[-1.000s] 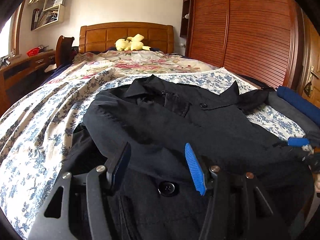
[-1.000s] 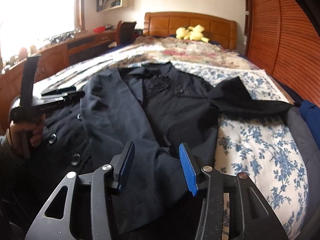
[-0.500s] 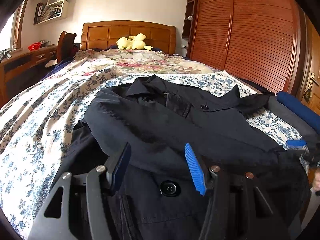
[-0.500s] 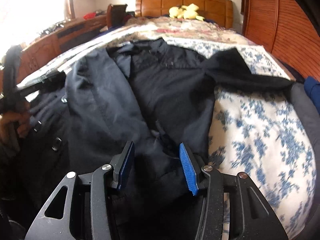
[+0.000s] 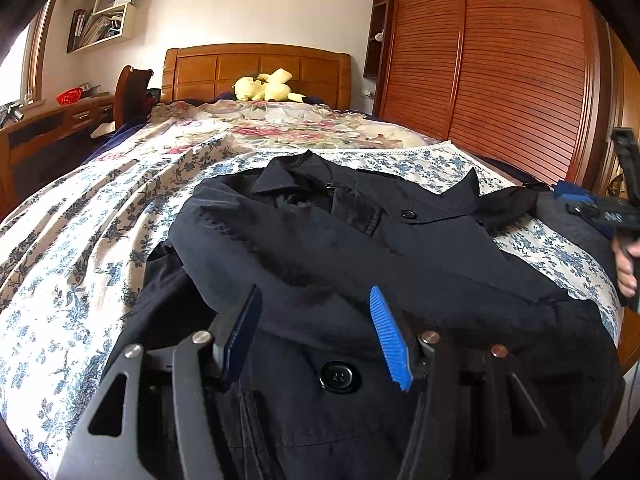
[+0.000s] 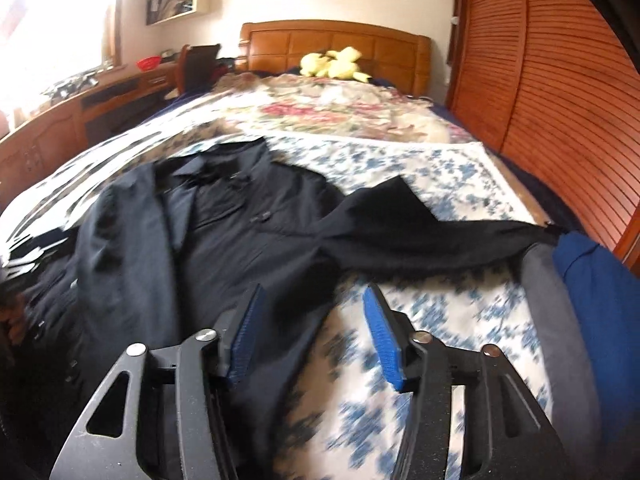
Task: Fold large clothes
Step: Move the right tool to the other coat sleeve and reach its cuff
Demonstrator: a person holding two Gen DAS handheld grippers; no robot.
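Left wrist view: a black coat (image 5: pixel 320 248) lies spread on a bed covered by a blue-flowered sheet (image 5: pixel 80 240), collar toward the wooden headboard (image 5: pixel 256 68). One sleeve is folded across the coat's front; the other sleeve (image 5: pixel 508 204) reaches out to the side toward a grey and blue bundle of cloth (image 5: pixel 576 208) at the bed's edge. The left gripper (image 5: pixel 316 336) hangs over the lower front of the coat, its blue-padded fingers (image 5: pixel 390 340) spread wide with nothing between them; a large black button (image 5: pixel 339 378) shows on the cloth in the gap. At the far right edge, a hand (image 5: pixel 626 260) holds the handle of the other tool. A yellow plush toy (image 5: pixel 266 86) sits by the headboard, a desk (image 5: pixel 52 120) stands to one side of the bed, and a slatted wooden wardrobe (image 5: pixel 512 68) to the other.

Right wrist view (somewhat blurred): the right gripper (image 6: pixel 316 340) is likewise wide open and empty, poised above the coat's hem edge where black cloth meets the flowered sheet. The outstretched sleeve (image 6: pixel 420 236) runs across the sheet to the grey and blue cloth (image 6: pixel 576 280)
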